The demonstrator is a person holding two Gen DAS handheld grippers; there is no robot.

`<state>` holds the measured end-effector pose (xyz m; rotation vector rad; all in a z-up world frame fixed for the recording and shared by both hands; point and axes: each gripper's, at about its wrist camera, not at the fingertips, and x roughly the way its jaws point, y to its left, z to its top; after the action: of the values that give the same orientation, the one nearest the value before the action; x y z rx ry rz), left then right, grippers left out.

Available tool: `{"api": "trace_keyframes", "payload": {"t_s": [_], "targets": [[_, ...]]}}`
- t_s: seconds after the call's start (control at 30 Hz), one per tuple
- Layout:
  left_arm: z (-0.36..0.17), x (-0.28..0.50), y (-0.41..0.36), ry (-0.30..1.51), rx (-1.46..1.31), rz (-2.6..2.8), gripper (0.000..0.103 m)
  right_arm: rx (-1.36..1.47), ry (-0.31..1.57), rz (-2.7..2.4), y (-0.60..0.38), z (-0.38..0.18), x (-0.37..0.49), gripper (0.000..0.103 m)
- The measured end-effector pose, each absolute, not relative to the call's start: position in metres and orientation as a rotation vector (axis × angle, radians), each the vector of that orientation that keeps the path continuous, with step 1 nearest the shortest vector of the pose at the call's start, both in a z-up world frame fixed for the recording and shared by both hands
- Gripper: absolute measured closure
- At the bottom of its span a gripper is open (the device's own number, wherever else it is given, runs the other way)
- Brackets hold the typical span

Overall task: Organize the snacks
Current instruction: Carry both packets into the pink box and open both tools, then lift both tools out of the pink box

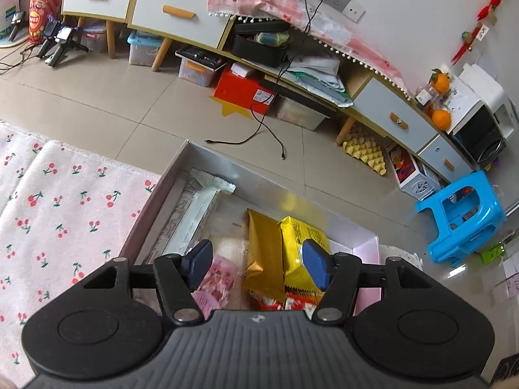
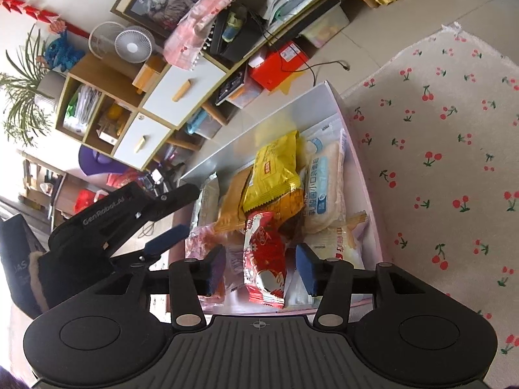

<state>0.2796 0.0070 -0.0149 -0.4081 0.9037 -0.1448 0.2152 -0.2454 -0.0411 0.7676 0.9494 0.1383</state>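
Lying jumbled inside a shallow pale pink box (image 2: pixel 360 175), crinkly foil snack packets overlap: one yellow packet (image 2: pixel 272 175), one gold packet (image 1: pixel 262 253), one glossy red packet (image 2: pixel 264 259), two soft white bread packs (image 2: pixel 324 188). The box sits beside a fuzzy cherry-print blanket (image 2: pixel 447 168). Right gripper (image 2: pixel 259 269) hovers above the red packet, jaws spread, empty; left gripper (image 1: pixel 256 264) likewise gapes, holding nothing.

Low in the frame, the left gripper (image 1: pixel 256 267) hangs spread wide over a pink box (image 1: pixel 368 243) holding gold (image 1: pixel 262 246) and yellow (image 1: pixel 300 243) snack packets
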Motion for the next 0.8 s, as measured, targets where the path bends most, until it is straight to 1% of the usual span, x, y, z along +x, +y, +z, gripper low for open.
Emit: {"api": "trace_keyframes", "payload": {"t_s": [0.1,0.17,0.23,0.3,0.33,0.4,0.47,0.8], "targets": [[-0.013,0.269,0.008,0.905,-0.405,-0.147,0.042,0.723,0.949,0.121,-0.242,-0.032,0.211,0.053],[-0.012,0.264,0.008,0.909,-0.391,-0.154,0.041,0.704,0.945,0.119,-0.239,-0.027,0.206,0.048],[-0.009,0.26,0.009,0.91,-0.374,-0.155,0.039,0.69,0.942,0.116,-0.237,-0.021,0.201,0.047],[-0.005,0.254,0.012,0.905,-0.368,-0.153,0.034,0.677,0.945,0.113,-0.234,-0.015,0.195,0.044],[-0.003,0.251,0.013,0.903,-0.369,-0.153,0.032,0.67,0.946,0.111,-0.233,-0.012,0.193,0.04],[-0.001,0.244,0.015,0.902,-0.365,-0.155,0.03,0.651,0.946,0.103,-0.23,-0.005,0.186,0.04],[0.002,0.238,0.017,0.903,-0.354,-0.156,0.027,0.646,0.942,0.098,-0.23,0.001,0.178,0.034],[-0.001,0.197,0.024,0.92,-0.297,-0.164,0.018,0.585,0.938,0.067,-0.226,0.022,0.138,0.028]]}}
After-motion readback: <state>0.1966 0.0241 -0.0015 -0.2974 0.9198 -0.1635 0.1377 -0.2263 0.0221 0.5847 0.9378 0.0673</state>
